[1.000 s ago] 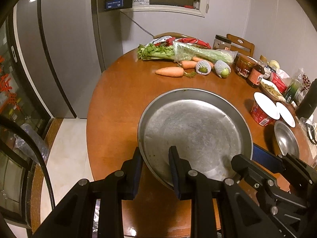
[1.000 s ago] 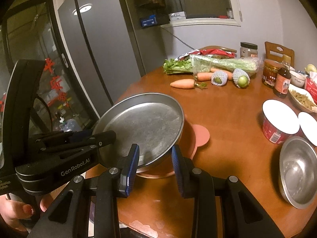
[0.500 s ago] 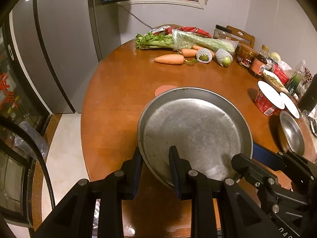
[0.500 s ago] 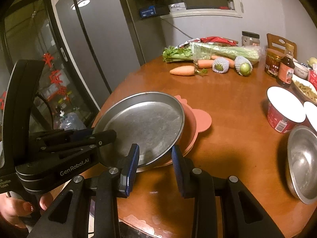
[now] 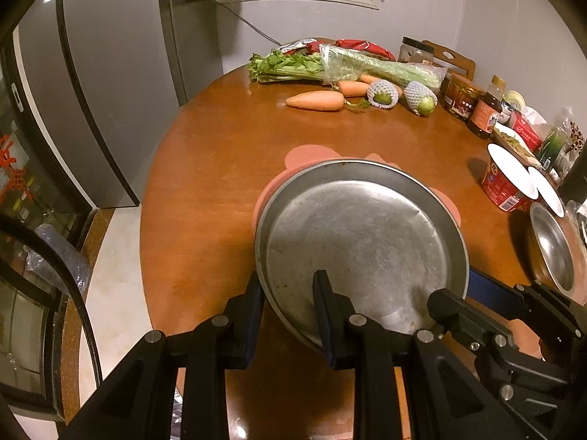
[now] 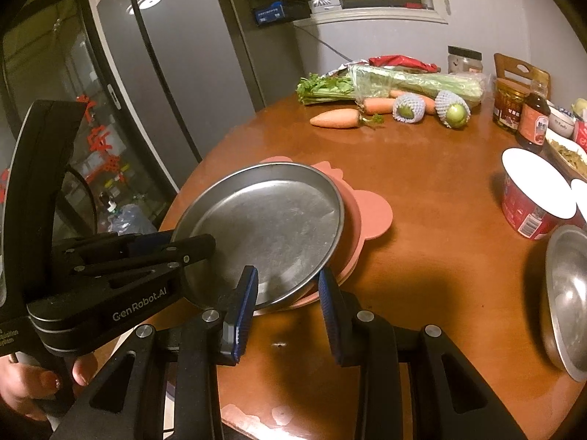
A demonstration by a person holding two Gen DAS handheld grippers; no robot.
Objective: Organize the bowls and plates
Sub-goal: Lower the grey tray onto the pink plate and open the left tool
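The left gripper is closed on the near rim of the steel plate, one finger inside the rim and one outside. The plate sits tilted over the pink plate near the table's left edge; whether it rests fully on it cannot be told. The right gripper stands partly open beside the plate's near edge, holding nothing. A steel bowl lies apart at the right edge. Judgement: stacking is under way; release of the plate and collection of the bowl remain.
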